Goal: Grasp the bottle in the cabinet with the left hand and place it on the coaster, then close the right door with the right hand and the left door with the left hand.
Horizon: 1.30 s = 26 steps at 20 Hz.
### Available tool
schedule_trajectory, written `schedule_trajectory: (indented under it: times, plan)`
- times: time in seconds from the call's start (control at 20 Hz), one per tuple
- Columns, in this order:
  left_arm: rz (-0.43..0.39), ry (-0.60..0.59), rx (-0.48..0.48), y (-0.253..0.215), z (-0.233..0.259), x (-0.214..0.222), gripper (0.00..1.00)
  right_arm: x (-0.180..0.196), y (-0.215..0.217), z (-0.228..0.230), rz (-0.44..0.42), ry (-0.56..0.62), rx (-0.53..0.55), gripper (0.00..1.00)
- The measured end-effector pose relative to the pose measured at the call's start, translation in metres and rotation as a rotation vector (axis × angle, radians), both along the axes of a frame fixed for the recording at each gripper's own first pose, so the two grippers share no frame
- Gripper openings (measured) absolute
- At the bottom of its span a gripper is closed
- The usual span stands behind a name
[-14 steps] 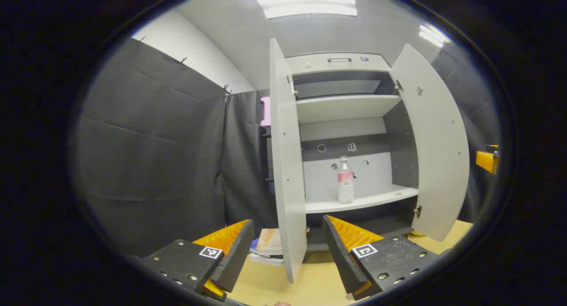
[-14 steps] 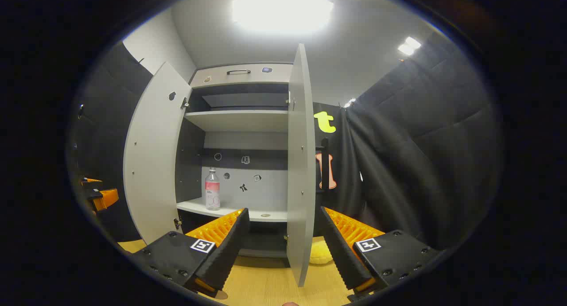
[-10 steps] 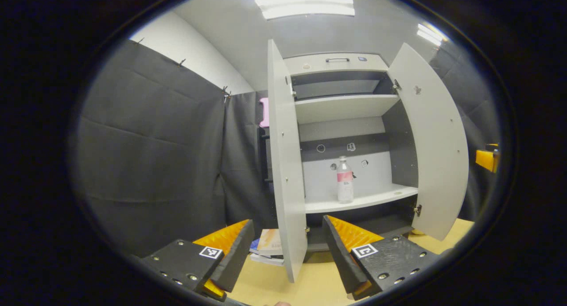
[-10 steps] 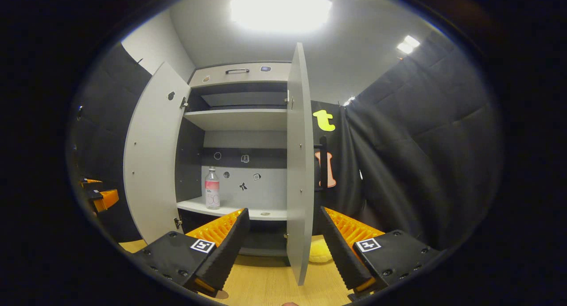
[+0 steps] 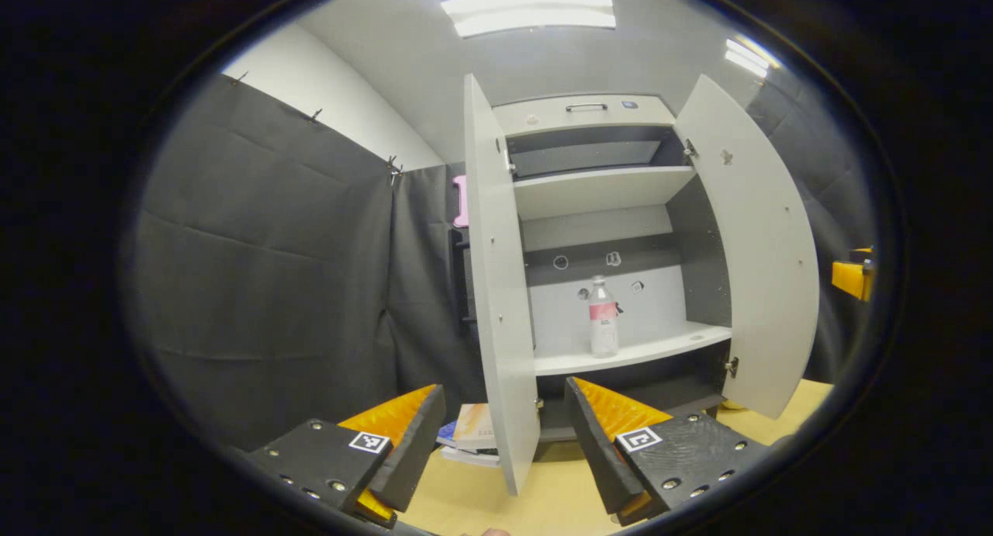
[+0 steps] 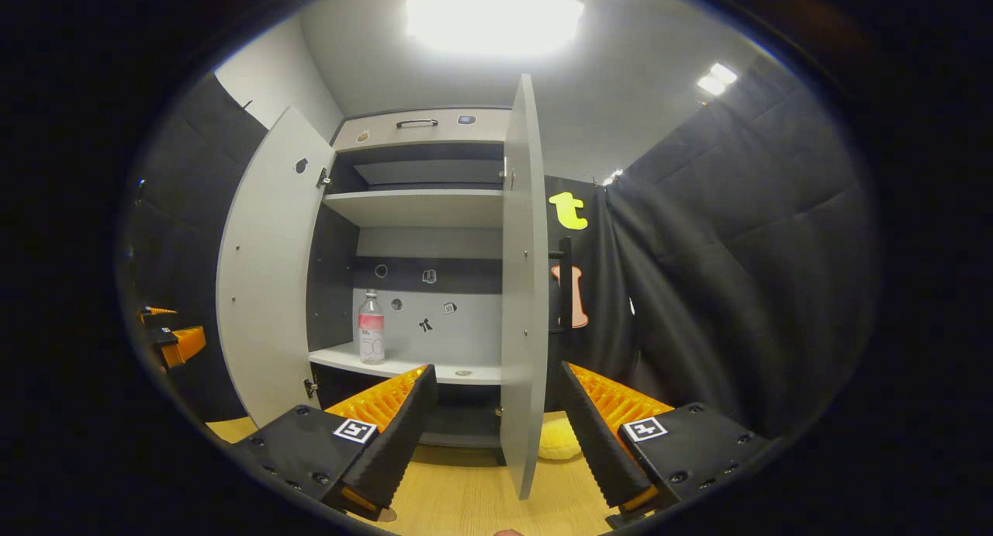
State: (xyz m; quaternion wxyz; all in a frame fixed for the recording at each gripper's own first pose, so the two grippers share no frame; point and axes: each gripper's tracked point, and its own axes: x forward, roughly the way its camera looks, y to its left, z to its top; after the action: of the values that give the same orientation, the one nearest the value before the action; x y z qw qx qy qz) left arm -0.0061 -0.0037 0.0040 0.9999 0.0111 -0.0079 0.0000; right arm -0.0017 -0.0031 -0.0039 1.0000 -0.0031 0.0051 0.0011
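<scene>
Bottle stands upright on the lower shelf inside the cabinet, clear plastic with a pink label band. In the right gripper view the same bottle sits toward the left end of that shelf, near the cabinet's dark side wall.

My left hand-held gripper is well short of the bottle, low and in front of the cabinet, fingers spread wide and holding nothing. The bottle is up and beyond, above my right finger in the left gripper view. The edge of the left door stands between my 2 fingers there, seen nearly edge-on and wide open. The right door is swung open too, off to the right.

My right hand-held gripper is also spread, gripping nothing, low in front of the cabinet. The right door stands edge-on between its fingers; the left door is open at the left of that view. Bottle is well apart from this hand-held gripper, up and to the left of it.

The other hand-held gripper shows small at the far edge of each view.

Table is light wood. A yellow object lies on it behind the right door's foot. A stack of books lies on the table beside the left door.
</scene>
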Motion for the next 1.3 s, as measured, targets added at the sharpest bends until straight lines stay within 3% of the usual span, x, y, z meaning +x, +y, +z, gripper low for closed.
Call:
schedule_trajectory:
  times: [0.35,0.4,0.45,0.5,0.65,0.7,0.75,0.85,0.95,1.0,1.05,1.2,1.25,1.3]
  plan:
    - [-0.005,-0.014,0.009,-0.01,0.008,0.002,0.96,0.001,-0.006,-0.002,0.009,0.002,-0.017,0.99]
    - [-0.008,-0.014,0.007,-0.014,0.01,0.003,0.9,0.001,-0.009,-0.004,0.012,0.003,-0.02,1.0]
    - [-0.013,-0.012,0.004,-0.019,0.01,0.005,0.96,0.002,-0.011,-0.005,0.015,0.004,-0.024,1.0]
    - [-0.02,-0.008,0.002,-0.025,0.011,0.008,0.9,0.002,-0.013,-0.006,0.018,0.005,-0.027,1.0]
    - [-0.042,0.004,0.002,-0.046,0.014,0.016,0.9,0.002,-0.021,-0.011,0.03,0.01,-0.023,1.0]
    - [-0.046,0.004,0.006,-0.053,0.015,0.021,0.84,0.002,-0.023,-0.015,0.04,0.017,-0.013,0.99]
    - [-0.049,0.002,0.011,-0.061,0.018,0.024,0.9,0.0,-0.023,-0.02,0.055,0.024,-0.003,0.99]
    - [-0.066,-0.008,0.019,-0.08,0.022,0.035,0.96,-0.002,-0.027,-0.027,0.07,0.035,0.001,0.99]
    - [-0.103,-0.009,0.03,-0.101,0.025,0.049,0.96,-0.005,-0.033,-0.035,0.07,0.061,0.003,1.0]
    - [-0.128,-0.007,0.036,-0.112,0.025,0.055,0.9,-0.006,-0.033,-0.035,0.072,0.06,0.005,1.0]
    - [-0.138,-0.003,0.038,-0.119,0.024,0.065,0.96,-0.006,-0.035,-0.034,0.071,0.056,0.0,1.0]
    - [-0.165,0.004,0.007,-0.141,0.022,0.092,0.96,-0.005,-0.045,-0.039,0.049,0.064,-0.024,0.99]
    - [-0.172,0.005,-0.004,-0.146,0.021,0.101,0.9,-0.004,-0.047,-0.04,0.042,0.069,-0.021,0.99]
    - [-0.176,0.001,-0.014,-0.149,0.021,0.112,0.9,-0.003,-0.049,-0.043,0.031,0.075,-0.018,1.0]
